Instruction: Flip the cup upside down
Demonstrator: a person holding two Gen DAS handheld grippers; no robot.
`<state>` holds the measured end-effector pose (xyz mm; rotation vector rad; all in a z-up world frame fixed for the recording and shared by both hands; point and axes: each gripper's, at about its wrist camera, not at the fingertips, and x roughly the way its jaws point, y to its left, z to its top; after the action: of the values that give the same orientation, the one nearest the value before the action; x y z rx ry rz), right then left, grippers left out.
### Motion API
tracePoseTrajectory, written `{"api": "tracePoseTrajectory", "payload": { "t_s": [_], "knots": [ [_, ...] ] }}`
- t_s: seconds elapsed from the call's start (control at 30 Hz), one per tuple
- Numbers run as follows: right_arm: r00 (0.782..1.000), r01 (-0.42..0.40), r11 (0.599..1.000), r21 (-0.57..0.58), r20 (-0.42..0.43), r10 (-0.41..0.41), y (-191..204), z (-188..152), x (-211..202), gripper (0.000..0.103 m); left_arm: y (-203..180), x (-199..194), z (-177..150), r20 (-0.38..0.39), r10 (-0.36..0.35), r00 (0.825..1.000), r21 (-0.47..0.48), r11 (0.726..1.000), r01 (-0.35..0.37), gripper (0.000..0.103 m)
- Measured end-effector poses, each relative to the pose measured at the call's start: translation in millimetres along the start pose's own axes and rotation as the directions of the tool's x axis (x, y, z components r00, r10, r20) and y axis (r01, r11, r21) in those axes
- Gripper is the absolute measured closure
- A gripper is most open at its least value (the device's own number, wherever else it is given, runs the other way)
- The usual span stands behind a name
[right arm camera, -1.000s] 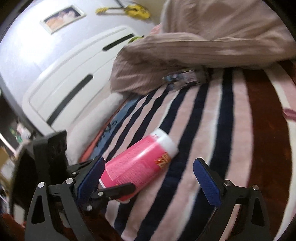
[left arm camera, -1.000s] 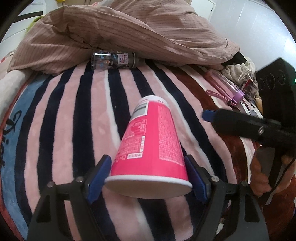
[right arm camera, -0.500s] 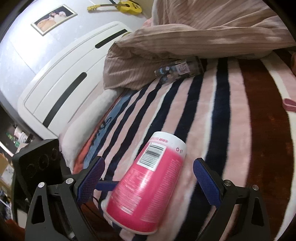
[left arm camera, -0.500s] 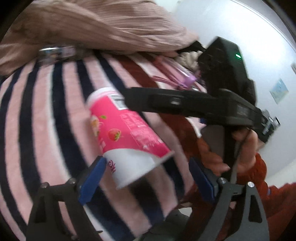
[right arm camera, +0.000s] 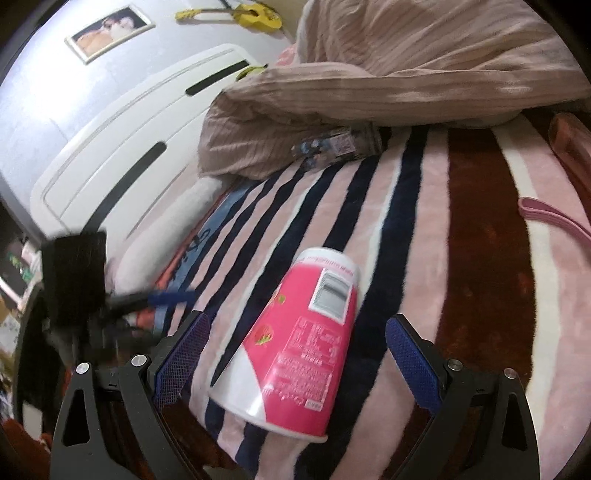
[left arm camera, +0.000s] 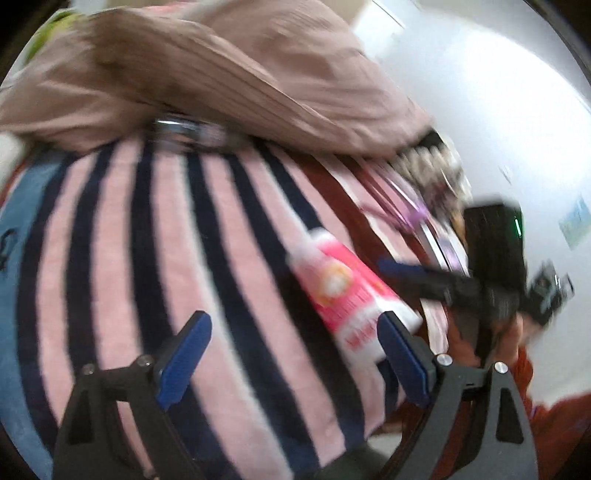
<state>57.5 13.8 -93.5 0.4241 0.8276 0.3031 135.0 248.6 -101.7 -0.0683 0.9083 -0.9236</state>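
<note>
The pink and white paper cup (right arm camera: 295, 347) rests on the striped plush blanket (right arm camera: 436, 229) mouth-down and tilted, its wide white rim toward the right wrist camera and low, its narrower closed base raised and pointing away toward the heaped bedding; the long axis runs from the near rim up and slightly right to the base. It sits between the blue-padded fingers of the right gripper (right arm camera: 295, 350), whose jaws stand spread wide with a clear gap on each side of the cup, gripping nothing. On the cup's side a barcode panel, a strawberry picture and blocks of small print show, but the writing is too small to read. In the blurred left wrist view the cup (left arm camera: 351, 295) lies ahead and to the right of the left gripper (left arm camera: 291, 358), whose jaws are also apart and empty; its right finger overlaps the cup's rim in the picture, and whether they touch cannot be told. The blanket has pink, navy, white and dark red stripes with a blue border. A brownish striped duvet (right arm camera: 406, 81) is bunched at the far end, with a clear bottle (right arm camera: 336, 144) lying at its edge. Behind stand a white wardrobe (right arm camera: 122, 166), a framed picture (right arm camera: 110, 33) and a yellow toy guitar (right arm camera: 240, 14) on the wall
</note>
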Motion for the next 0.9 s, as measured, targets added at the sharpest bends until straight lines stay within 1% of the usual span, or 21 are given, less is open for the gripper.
{"api": "tracePoseTrajectory", "payload": {
  "t_s": [0.07,0.1,0.17,0.23,0.27,0.33,0.37,0.4,0.47,0.53,0.63,0.7,0.77,0.8,0.87,0.9],
  "knots": [
    [1.0,0.023,0.999,-0.027,-0.016,-0.023,4.6,-1.4,4.8,0.007,10.3,-1.2,2.2,0.013,0.051,0.999,-0.032,0.998,-0.051,0.014],
    [0.999,0.031,0.999,-0.033,-0.027,-0.032,5.6,-2.5,8.1,0.007,11.9,6.2,6.0,0.007,0.075,0.997,-0.03,0.997,-0.075,0.014],
    [0.999,0.035,0.999,-0.035,-0.034,-0.036,4.9,-3.5,10.8,0.007,11.1,20.6,5.0,-0.023,0.12,0.992,-0.013,0.993,-0.121,0.014],
    [0.999,0.05,0.998,-0.032,-0.02,-0.051,1.9,-3.0,7.6,0.007,8.0,31.7,0.9,-0.046,0.143,0.989,0.009,0.99,-0.142,0.014],
    [0.998,0.067,0.997,-0.035,-0.008,-0.067,0.0,-1.8,4.5,0.007,5.7,37.2,-0.9,-0.051,0.147,0.988,0.019,0.989,-0.146,0.014],
    [0.989,0.15,0.986,-0.071,0.019,-0.149,-3.8,1.6,-2.6,0.007,0.6,44.2,-4.3,-0.052,0.157,0.986,0.028,0.987,-0.156,0.014],
    [0.979,0.205,0.974,-0.093,0.031,-0.203,-6.1,2.7,-6.1,0.007,-3.1,48.1,-5.8,-0.049,0.181,0.982,0.05,0.983,-0.178,0.014],
    [0.957,0.29,0.948,-0.129,0.044,-0.287,-8.6,3.3,-9.6,0.007,-7.3,50.6,-7.0,-0.04,0.207,0.978,0.075,0.976,-0.204,0.014],
    [0.919,0.392,0.898,-0.2,0.051,-0.39,-11.2,1.5,-11.5,0.007,-15.9,54.6,-9.3,-0.027,0.245,0.969,0.118,0.964,-0.24,0.014],
    [0.903,0.423,0.869,-0.255,0.036,-0.429,-12.3,-2.6,-9.2,0.007,-20.9,55.9,-11.3,-0.021,0.243,0.97,0.137,0.962,-0.238,0.014],
    [0.893,0.424,0.834,-0.354,0.011,-0.449,-7.0,-14.2,0.4,0.007,-27.5,58.8,-10.2,-0.004,0.234,0.972,0.171,0.958,-0.23,0.014],
    [0.887,0.419,0.801,-0.428,0.006,-0.461,1.8,-24.8,10.1,0.007,-33.6,60.5,-9.3,0.019,0.268,0.963,0.202,0.942,-0.267,0.014],
    [0.878,0.431,0.772,-0.468,0.019,-0.479,7.4,-30.5,14.0,0.007,-33.0,57.1,-8.5,0.027,0.265,0.964,0.199,0.943,-0.265,0.014],
    [0.882,0.425,0.775,-0.468,0.019,-0.472,8.2,-30.8,12.9,0.007,-30.4,54.8,-7.4,0.026,0.247,0.969,0.185,0.951,-0.247,0.014],
    [0.906,0.377,0.807,-0.454,0.001,-0.423,8.0,-30.9,8.5,0.007,-25.3,50.9,-7.1,0.019,0.202,0.979,0.153,0.967,-0.203,0.014],
    [0.914,0.36,0.815,-0.454,-0.001,-0.405,9.1,-32.3,6.9,0.007,-22.8,49.4,-6.8,0.016,0.183,0.983,0.136,0.974,-0.183,0.014]
  ]
}}
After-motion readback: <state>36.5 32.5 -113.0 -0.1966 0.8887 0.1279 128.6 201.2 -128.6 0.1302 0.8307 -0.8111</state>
